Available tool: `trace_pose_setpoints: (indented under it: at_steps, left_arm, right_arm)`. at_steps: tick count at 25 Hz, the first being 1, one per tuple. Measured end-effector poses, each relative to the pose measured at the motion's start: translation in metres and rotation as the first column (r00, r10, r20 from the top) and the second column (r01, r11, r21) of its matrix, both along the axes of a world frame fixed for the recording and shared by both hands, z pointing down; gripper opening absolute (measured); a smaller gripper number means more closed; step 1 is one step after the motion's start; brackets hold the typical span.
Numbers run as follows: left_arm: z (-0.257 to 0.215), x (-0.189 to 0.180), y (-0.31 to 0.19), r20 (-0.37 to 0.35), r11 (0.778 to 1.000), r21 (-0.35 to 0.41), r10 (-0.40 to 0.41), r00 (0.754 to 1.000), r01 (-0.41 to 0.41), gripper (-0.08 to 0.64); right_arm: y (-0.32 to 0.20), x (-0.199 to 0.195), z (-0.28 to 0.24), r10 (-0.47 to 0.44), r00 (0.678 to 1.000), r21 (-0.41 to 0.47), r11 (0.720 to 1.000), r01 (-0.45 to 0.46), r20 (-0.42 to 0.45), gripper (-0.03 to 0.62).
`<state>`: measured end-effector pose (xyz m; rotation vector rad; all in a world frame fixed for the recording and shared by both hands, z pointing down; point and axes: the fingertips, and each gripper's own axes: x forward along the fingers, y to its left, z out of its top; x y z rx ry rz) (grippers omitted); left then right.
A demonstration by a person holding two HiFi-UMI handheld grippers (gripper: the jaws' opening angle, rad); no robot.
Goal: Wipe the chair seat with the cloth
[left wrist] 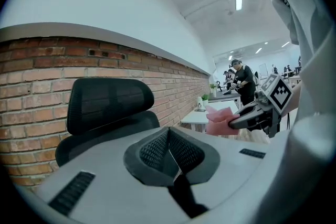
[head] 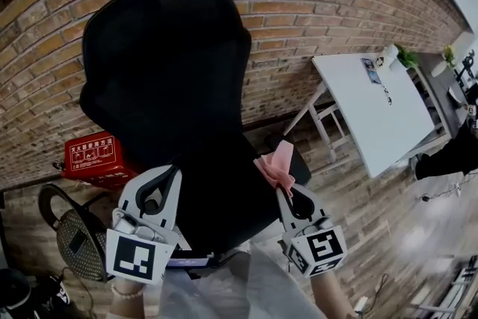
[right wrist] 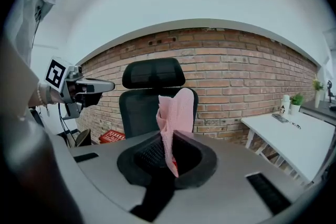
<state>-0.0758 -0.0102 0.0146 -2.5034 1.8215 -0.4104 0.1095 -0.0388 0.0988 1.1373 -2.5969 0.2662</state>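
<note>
The right gripper (right wrist: 169, 150) is clamped on the pink cloth (right wrist: 176, 113), which stands upright at the right edge of the black office chair's (head: 168, 71) seat (head: 224, 198). The left gripper (left wrist: 170, 150), jaws together and empty, hangs at the seat's left side.

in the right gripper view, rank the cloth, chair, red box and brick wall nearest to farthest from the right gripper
1. cloth: centre, clamped in the jaws of the right gripper.
2. chair: straight ahead, behind the cloth.
3. red box and brick wall: the box sits low on the left by the wall; too close to call.
</note>
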Motion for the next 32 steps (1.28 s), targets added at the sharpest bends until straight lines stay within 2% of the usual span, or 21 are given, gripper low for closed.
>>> trace_pose_setpoints:
  at_steps: [16, 24, 32]
  left_arm:
    - [0.006, 0.012, -0.005, 0.04, 0.998, 0.012, 0.056, 0.998, -0.056, 0.018]
    - [0.006, 0.012, -0.003, -0.008, 0.999, 0.01, 0.048, 0.999, -0.047, 0.018]
    - [0.005, 0.015, -0.003, 0.003, 0.998, 0.012, 0.06, 0.998, -0.06, 0.018]
  right_arm:
    - [0.002, -0.017, -0.01, -0.004, 1.0, 0.044, 0.999, 0.003, 0.018, 0.057]
    - [0.005, -0.024, -0.01, -0.009, 1.0, 0.049, 0.999, 0.009, 0.01, 0.057]
    - [0.01, -0.027, -0.009, -0.015, 1.0, 0.022, 1.0, 0.016, -0.026, 0.057]
